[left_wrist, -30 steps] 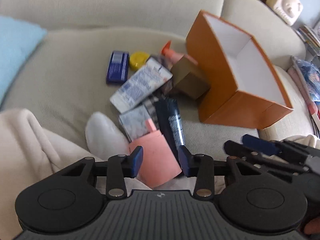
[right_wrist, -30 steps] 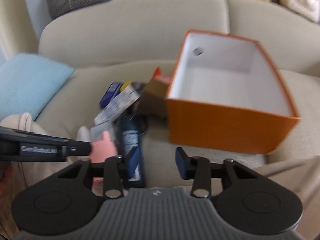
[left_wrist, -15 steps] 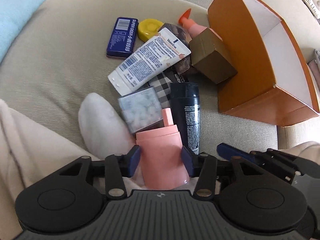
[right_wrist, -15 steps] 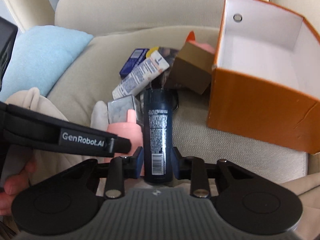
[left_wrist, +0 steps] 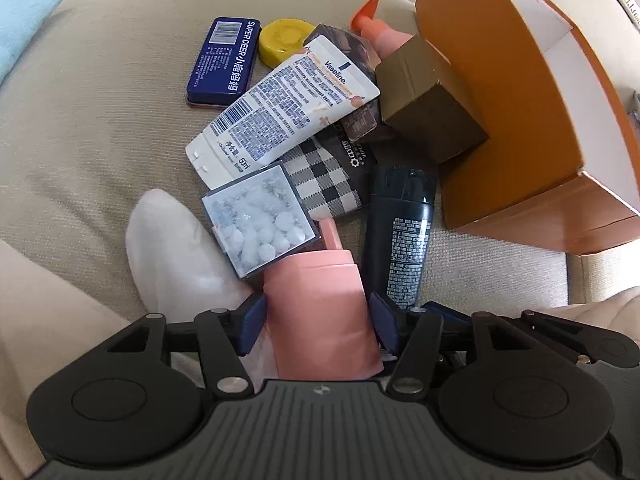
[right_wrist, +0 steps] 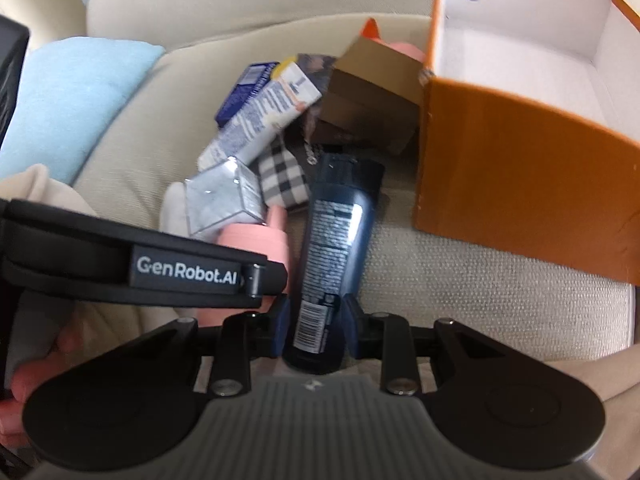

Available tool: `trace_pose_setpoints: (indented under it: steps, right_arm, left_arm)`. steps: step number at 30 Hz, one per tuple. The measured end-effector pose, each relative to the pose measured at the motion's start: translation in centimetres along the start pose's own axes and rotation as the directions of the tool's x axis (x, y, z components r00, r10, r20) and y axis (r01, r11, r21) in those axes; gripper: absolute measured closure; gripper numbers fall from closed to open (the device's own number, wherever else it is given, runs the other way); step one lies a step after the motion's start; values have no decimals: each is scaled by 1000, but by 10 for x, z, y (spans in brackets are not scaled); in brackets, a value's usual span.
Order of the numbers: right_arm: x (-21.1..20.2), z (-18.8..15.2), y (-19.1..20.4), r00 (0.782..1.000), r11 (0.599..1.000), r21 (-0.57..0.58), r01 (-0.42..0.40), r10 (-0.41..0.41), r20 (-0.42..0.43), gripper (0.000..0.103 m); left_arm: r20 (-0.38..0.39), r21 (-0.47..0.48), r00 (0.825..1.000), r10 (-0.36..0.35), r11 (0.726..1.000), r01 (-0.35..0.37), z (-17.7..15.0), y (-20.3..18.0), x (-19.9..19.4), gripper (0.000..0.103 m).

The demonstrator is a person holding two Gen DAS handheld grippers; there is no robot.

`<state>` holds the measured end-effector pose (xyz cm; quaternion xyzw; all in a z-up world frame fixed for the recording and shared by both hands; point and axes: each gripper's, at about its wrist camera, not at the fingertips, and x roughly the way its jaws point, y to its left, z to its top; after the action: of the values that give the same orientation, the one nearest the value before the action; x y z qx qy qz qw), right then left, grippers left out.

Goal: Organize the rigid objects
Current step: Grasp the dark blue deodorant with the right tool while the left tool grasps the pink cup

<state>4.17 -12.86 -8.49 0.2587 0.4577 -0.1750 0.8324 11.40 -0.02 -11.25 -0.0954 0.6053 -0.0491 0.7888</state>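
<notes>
While the left gripper (left_wrist: 318,322) is pinching the pink bottle (left_wrist: 320,304) left of the orange box (left_wrist: 516,120), the right gripper (right_wrist: 316,318) is clamping the dark bottle (right_wrist: 334,248) — both lying just beside that box.

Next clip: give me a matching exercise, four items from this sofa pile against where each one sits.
Items:
1. pink bottle
2. black bottle
3. blue tin
4. gold box

Places:
A. against the orange box
B. between the right gripper fingers
C. beside the yellow lid
D. between the left gripper fingers

Pairs: 1-D, 2-B, 3-C, 4-A
</notes>
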Motion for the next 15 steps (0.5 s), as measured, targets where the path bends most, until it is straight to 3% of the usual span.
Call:
trace_pose_setpoints:
  steps: [8, 15]
  right_arm:
    - [-1, 0, -7, 1000, 999, 42, 20, -21, 18, 71]
    - [-10, 7, -4, 998, 999, 25, 28, -29, 50, 66]
  left_arm:
    - [43, 18, 999, -29, 999, 29, -2, 3, -9, 38]
    - [152, 5, 984, -94, 996, 94, -6, 10, -45, 38]
